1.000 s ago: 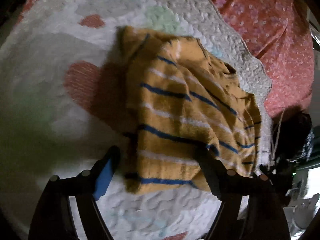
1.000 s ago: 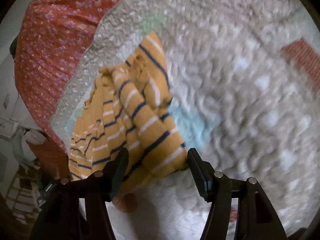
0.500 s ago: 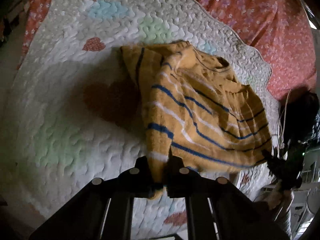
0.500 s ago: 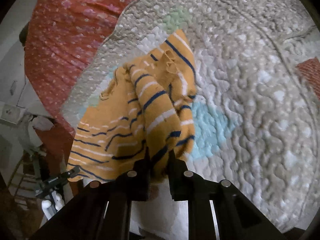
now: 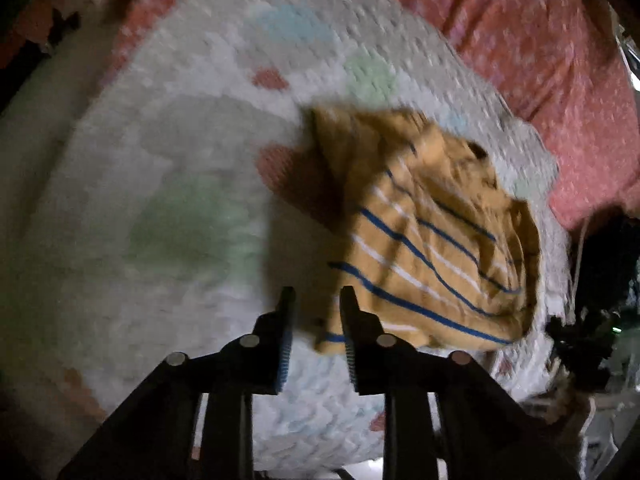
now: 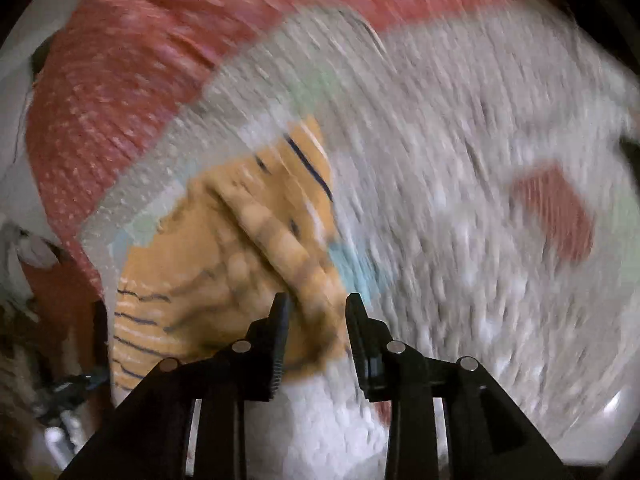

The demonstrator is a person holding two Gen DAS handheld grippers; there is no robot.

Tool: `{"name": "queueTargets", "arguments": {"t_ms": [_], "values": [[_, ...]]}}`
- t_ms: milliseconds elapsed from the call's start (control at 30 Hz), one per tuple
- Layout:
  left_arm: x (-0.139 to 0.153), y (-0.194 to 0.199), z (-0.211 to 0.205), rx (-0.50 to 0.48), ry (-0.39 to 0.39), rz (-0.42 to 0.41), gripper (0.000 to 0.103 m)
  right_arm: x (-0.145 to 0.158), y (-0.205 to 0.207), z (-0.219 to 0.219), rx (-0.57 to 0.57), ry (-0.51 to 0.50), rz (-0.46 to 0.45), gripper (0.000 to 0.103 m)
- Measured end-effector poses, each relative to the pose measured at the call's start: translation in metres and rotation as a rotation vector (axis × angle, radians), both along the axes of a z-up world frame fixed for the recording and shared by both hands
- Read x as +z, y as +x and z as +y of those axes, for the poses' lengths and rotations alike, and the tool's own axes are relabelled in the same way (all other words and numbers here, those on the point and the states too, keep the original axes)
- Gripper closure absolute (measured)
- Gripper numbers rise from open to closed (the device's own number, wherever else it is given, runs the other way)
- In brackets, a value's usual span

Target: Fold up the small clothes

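Note:
A small mustard-yellow shirt with blue and white stripes [image 5: 432,240] lies bunched and partly folded on a white quilted mat [image 5: 180,184]. My left gripper [image 5: 316,304] is open with a narrow gap, just left of the shirt's near corner, holding nothing. In the right wrist view the same shirt [image 6: 240,264] lies ahead and to the left on the mat [image 6: 460,168]. My right gripper [image 6: 316,312] is open a little over the shirt's near edge. Both views are blurred by motion.
The mat has pastel green, blue and red patches and lies on a red floral bedspread [image 5: 540,40], which also shows in the right wrist view [image 6: 132,80]. Dark clutter [image 5: 600,280] stands beyond the mat's right edge.
Both grippers were open, then shut on the shirt's corners half a second ago. Now both have let go and opened slightly, and the shirt lies folded over on the mat.

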State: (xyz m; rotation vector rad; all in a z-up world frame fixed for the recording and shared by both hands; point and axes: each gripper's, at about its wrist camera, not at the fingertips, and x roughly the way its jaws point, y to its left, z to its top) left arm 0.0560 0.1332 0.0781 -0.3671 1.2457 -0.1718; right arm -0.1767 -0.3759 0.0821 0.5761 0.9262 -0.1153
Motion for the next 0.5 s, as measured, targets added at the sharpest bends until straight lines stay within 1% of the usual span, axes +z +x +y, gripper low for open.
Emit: {"name": "queueTargets", "arguments": {"t_ms": [33, 100, 167, 200, 233, 333, 400, 433, 500], "values": [[0.004, 0.0, 0.005, 0.021, -0.004, -0.019, 0.078, 0.006, 0.005, 0.005, 0.016, -0.004, -0.014, 0.071], [0.006, 0.005, 0.009, 0.046, -0.044, -0.04, 0.075, 0.012, 0.029, 0.024, 0.075, 0.017, -0.02, 0.071], [0.004, 0.011, 0.01, 0.064, -0.074, -0.047, 0.071, 0.004, 0.063, 0.046, 0.135, 0.044, 0.011, 0.071], [0.001, 0.014, 0.008, 0.075, -0.085, -0.05, 0.07, -0.006, 0.081, 0.055, 0.152, 0.052, 0.043, 0.071], [-0.003, 0.017, 0.005, 0.084, -0.1, -0.051, 0.07, -0.014, 0.09, 0.057, 0.155, 0.051, 0.067, 0.071], [-0.018, 0.017, -0.003, 0.092, -0.145, -0.036, 0.07, -0.048, 0.128, 0.053, 0.095, 0.012, 0.173, 0.071], [-0.024, 0.014, -0.006, 0.082, -0.142, -0.036, 0.07, -0.061, 0.143, 0.045, 0.065, 0.015, 0.219, 0.072], [-0.026, 0.013, -0.007, 0.077, -0.134, -0.038, 0.069, -0.061, 0.147, 0.042, 0.035, 0.031, 0.231, 0.072], [-0.03, 0.01, -0.006, 0.071, -0.131, -0.043, 0.06, -0.047, 0.151, 0.048, 0.011, 0.014, 0.229, 0.071]]}}
